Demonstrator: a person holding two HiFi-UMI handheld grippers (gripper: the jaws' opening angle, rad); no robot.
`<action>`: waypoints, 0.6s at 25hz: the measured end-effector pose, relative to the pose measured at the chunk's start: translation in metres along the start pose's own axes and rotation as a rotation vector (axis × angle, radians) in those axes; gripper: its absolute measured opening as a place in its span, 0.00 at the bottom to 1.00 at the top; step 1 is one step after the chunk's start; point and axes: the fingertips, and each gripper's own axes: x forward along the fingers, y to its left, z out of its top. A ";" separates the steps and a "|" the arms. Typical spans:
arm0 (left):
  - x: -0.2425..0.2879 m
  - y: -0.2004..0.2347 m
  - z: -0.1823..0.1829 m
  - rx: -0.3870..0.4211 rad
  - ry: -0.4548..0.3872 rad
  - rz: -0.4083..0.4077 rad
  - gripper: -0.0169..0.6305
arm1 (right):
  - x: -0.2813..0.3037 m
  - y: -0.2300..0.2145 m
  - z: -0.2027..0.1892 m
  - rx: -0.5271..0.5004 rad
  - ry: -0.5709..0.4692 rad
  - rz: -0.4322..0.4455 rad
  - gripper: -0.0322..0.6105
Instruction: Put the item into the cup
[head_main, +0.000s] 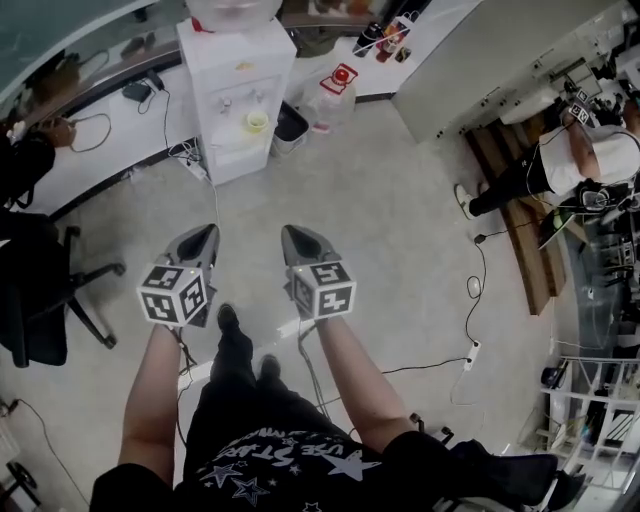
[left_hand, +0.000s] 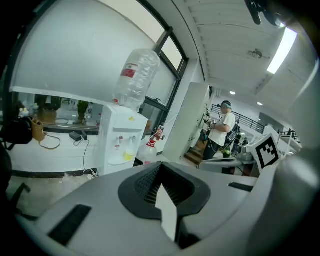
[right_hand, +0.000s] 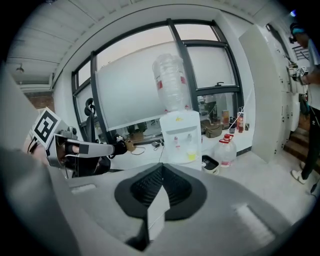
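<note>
A small yellow cup (head_main: 257, 121) stands in the niche of a white water dispenser (head_main: 235, 95) across the floor; the cup (left_hand: 129, 155) also shows in the left gripper view, and the cup (right_hand: 191, 156) in the right gripper view. My left gripper (head_main: 205, 232) and right gripper (head_main: 290, 232) are held side by side at waist height, both pointing toward the dispenser and well short of it. The left gripper (left_hand: 161, 172) has its jaws pressed together with nothing between them, and so does the right gripper (right_hand: 161, 172). I see no loose item for the cup.
A large water jug with a red cap (head_main: 338, 90) and a black bin (head_main: 291, 122) stand right of the dispenser. A black office chair (head_main: 40, 290) is at the left. Cables and a power strip (head_main: 472, 352) lie on the floor at the right, near a person (head_main: 560, 165).
</note>
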 end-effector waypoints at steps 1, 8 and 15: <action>-0.008 -0.010 -0.004 -0.001 -0.005 -0.002 0.03 | -0.011 0.003 -0.003 0.001 -0.004 0.003 0.05; -0.061 -0.071 -0.024 0.005 -0.049 -0.009 0.03 | -0.083 0.029 -0.015 -0.040 -0.026 0.021 0.05; -0.107 -0.112 -0.028 0.015 -0.094 -0.010 0.03 | -0.141 0.050 -0.018 -0.089 -0.055 0.036 0.05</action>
